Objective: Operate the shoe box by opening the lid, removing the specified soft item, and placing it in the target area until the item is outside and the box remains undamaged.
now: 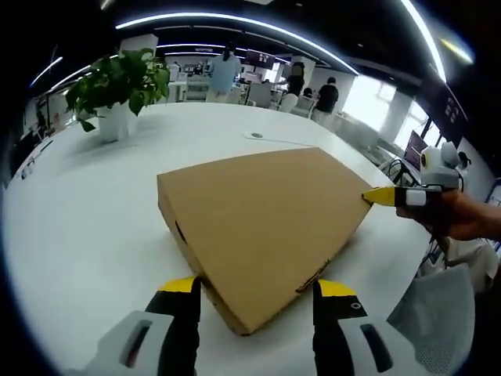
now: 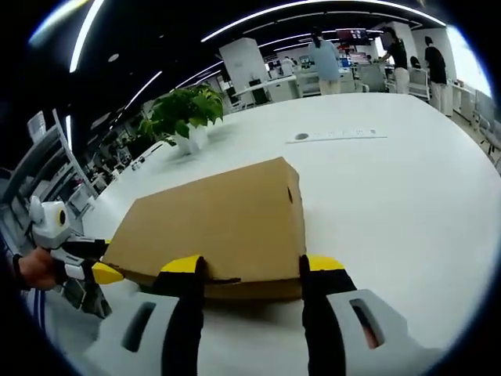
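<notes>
Here we start from the jaws: in the left gripper view our left gripper [image 1: 254, 291] stands with its yellow-tipped jaws spread wide to either side of the near corner of the shoe box [image 1: 262, 223], clamping nothing, and in the right gripper view our right gripper [image 2: 252, 270] likewise has its jaws wide apart, straddling the near edge of the shoe box [image 2: 215, 223] with the tips right at the cardboard; whether they touch it we cannot tell. We judge this to be the very first step, the approach to the lid, since the box is fully closed and no soft item is to be seen. The next move, as we read it, calls for catching the lid's rim from both ends and lifting evenly, gently enough not to crease or tear the board. The box itself is plain brown cardboard, flat-topped and unmarked, with a small oval hole in one side wall and a tab slot along the front edge. It lies flat on the white worktop [image 1: 86, 227], well apart from a potted plant [image 1: 117, 94] farther back.
</notes>
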The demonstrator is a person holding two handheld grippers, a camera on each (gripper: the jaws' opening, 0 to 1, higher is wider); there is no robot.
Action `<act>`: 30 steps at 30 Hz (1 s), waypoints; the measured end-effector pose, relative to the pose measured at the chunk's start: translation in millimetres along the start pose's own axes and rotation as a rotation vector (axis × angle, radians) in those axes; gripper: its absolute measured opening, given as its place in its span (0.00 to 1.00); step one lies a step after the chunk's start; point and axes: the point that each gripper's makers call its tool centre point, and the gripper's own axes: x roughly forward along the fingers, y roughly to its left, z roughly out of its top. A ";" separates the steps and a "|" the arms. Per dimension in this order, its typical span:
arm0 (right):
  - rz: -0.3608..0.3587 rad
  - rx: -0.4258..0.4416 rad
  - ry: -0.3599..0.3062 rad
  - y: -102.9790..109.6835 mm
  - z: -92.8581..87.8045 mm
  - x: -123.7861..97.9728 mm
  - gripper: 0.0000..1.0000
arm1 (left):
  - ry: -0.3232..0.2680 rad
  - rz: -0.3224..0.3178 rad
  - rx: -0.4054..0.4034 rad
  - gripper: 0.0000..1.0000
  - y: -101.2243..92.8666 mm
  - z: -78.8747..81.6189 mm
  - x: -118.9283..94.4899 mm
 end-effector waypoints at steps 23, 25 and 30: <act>0.097 -0.210 0.034 17.0 -10.4 -3.4 0.64 | 0.000 0.020 0.069 0.68 -3.1 -4.1 4.9; 0.085 -0.205 0.037 16.3 -10.0 -2.0 0.63 | -0.015 0.044 0.052 0.62 2.4 -3.0 5.3; 0.074 -0.209 0.057 15.6 -9.7 -1.2 0.63 | -0.016 0.068 0.037 0.60 3.9 -2.3 6.3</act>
